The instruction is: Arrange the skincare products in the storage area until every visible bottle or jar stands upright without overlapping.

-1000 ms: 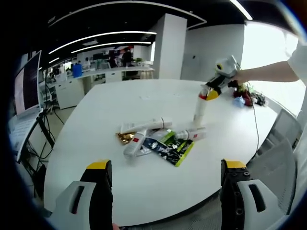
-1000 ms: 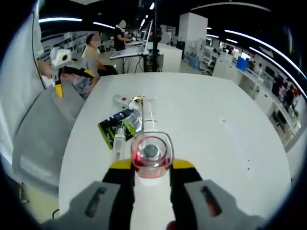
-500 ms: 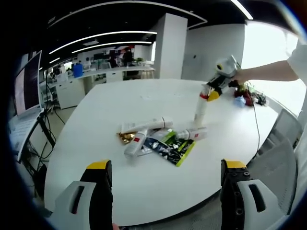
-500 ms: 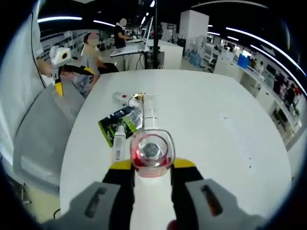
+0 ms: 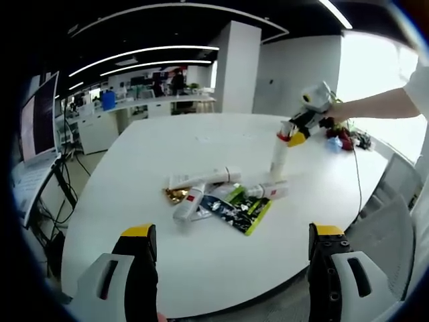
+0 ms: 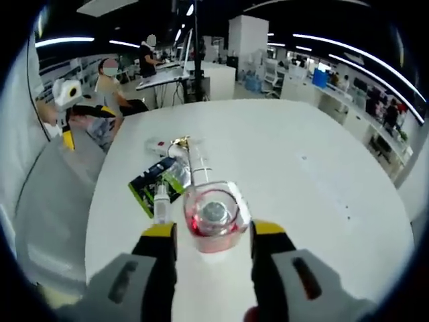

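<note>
A: Where is the tall white bottle with a clear red-tinted cap (image 5: pixel 278 154)?
B: Upright on the round white table (image 5: pixel 201 268), between the parted right tongs (image 6: pixel 213 231).
A: The left tongs (image 5: pixel 228 245)?
B: Wide, holding nothing, near the table's edge, apart from the lying white tubes (image 5: pixel 201 178).

the right tongs (image 6: pixel 212 231) have let go: their jaws now stand apart from the clear-capped bottle (image 6: pixel 212 218), upright on the worktop (image 6: pixel 322 181).
</note>
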